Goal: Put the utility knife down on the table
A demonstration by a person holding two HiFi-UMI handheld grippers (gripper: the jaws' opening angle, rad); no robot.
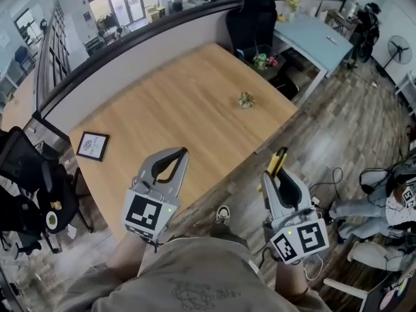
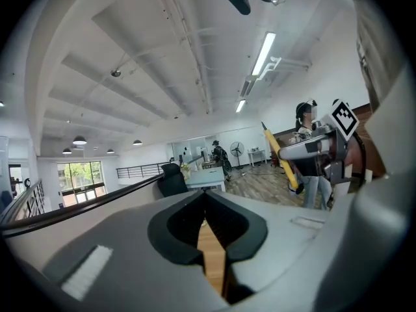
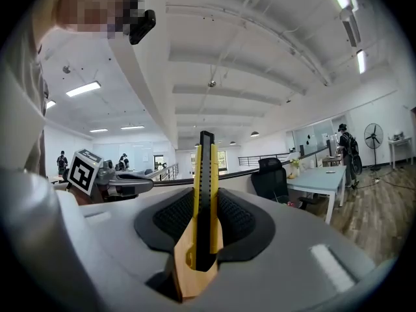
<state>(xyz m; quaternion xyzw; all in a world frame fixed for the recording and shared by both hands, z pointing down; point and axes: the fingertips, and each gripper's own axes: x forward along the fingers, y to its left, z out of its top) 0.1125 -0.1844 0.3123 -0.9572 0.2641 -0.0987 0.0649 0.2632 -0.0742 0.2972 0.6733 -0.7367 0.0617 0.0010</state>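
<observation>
Both tools are hovering by the table [image 1: 195,103] edge, the right gripper [image 1: 273,177] clenching the yellow utility knife [image 3: 203,194] upright in the air and the left gripper [image 1: 181,156] closed on nothing, so the whole set-down is lying ahead.

A framed card [image 1: 93,145] and small plant [image 1: 246,99] lie well apart.

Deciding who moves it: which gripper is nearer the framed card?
Left. The left gripper is over the table, just right of the framed card; the right gripper, holding the utility knife, is farther right, past the table edge.
</observation>
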